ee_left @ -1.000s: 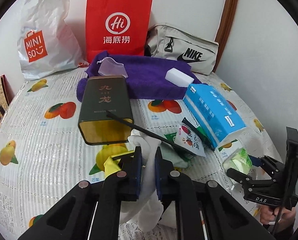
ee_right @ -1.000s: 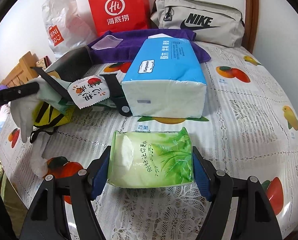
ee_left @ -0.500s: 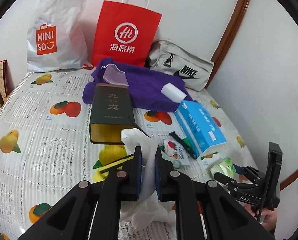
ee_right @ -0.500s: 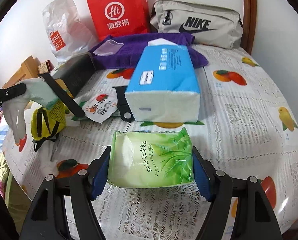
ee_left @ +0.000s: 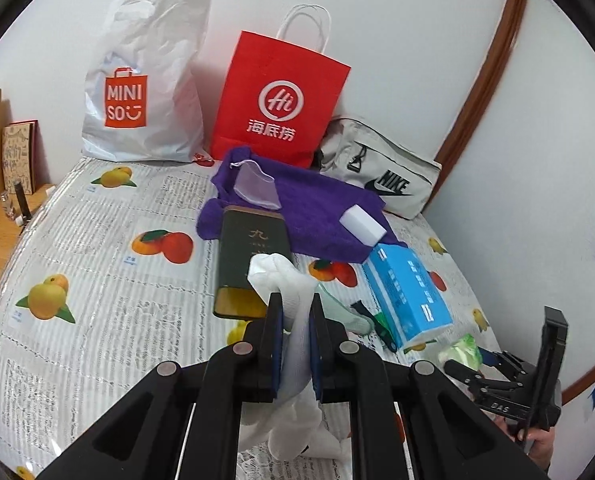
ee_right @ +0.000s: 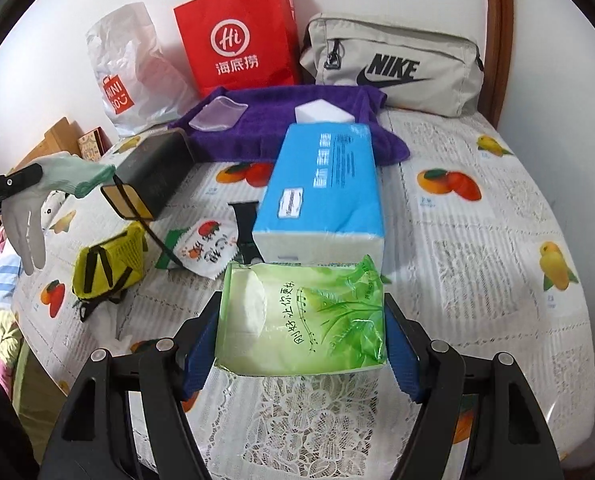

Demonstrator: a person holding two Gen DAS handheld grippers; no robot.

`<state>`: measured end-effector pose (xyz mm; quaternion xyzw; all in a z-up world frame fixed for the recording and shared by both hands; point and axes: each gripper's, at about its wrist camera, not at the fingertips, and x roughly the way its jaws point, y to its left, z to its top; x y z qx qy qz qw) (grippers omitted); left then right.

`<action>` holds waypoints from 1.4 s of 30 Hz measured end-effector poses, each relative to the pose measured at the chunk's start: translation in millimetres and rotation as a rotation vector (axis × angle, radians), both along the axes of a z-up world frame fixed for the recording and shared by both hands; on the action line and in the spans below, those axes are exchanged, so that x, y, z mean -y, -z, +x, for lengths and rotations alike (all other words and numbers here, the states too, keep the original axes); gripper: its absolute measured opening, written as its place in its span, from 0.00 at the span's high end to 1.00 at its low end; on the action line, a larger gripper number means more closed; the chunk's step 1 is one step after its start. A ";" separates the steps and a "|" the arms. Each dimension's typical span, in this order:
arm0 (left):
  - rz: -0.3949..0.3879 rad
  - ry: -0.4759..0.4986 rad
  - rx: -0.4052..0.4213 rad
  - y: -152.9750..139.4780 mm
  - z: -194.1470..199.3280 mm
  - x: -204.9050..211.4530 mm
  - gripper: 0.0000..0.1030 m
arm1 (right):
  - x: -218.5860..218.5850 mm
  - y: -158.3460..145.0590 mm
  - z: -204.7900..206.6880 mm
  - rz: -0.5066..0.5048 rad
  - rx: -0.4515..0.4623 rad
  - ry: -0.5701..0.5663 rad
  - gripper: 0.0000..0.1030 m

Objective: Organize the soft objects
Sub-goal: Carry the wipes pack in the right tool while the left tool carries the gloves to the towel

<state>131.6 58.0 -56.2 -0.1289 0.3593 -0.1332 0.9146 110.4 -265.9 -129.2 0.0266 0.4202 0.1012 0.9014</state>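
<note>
left wrist view: your left gripper (ee_left: 295, 312) sits at lower centre, its jaws nearly closed and pinching a white work glove (ee_left: 285, 280). the glove's cuff bunches above the fingertips and its fingers hang down below the jaws, clear of the worktop (ee_left: 97, 264). just past the glove lies a dark green tin (ee_left: 249, 256), with its gold end toward you. to the right of it is a blue tissue pack (ee_left: 407, 292), and further up a purple towel (ee_left: 317, 208) carrying a white sponge block (ee_left: 363, 226) and a clear pouch (ee_left: 255, 184). along the wall at the top stand a white miniso bag (ee_left: 145, 80), a red paper bag (ee_left: 277, 100) and a grey nike pouch (ee_left: 377, 168).

right wrist view: your right gripper (ee_right: 301, 320) at lower centre stands wide, its blue pads pressed on both ends of a green tissue packet (ee_right: 301, 320), which it holds above the lace-covered worktop. right behind the packet is the blue tissue pack, with a black clip (ee_right: 245, 232) touching its left side. left of that lie a small snack sachet (ee_right: 203, 248) and a yellow mesh item (ee_right: 109, 264). at the far left edge your other gripper holds the glove in the air, beside the tin.
</note>
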 end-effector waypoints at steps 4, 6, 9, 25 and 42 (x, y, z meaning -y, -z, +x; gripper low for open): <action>0.032 -0.038 0.007 -4.9 3.7 -5.5 0.89 | -0.1 -14.6 3.6 0.025 0.016 -0.021 0.29; 0.041 -0.051 0.009 -7.3 6.1 -8.2 0.89 | -1.6 -22.8 6.3 0.025 0.028 -0.027 0.29; 0.025 -0.049 0.009 -11.4 10.8 -11.7 0.89 | -3.2 -32.5 10.9 0.027 0.043 -0.036 0.29; 0.026 -0.062 -0.001 -21.0 56.6 -8.4 0.89 | -4.6 -61.8 70.0 0.020 0.071 -0.047 0.29; -0.005 -0.021 -0.014 -35.8 158.0 4.2 0.89 | -19.8 -69.6 182.3 0.015 0.046 -0.087 0.29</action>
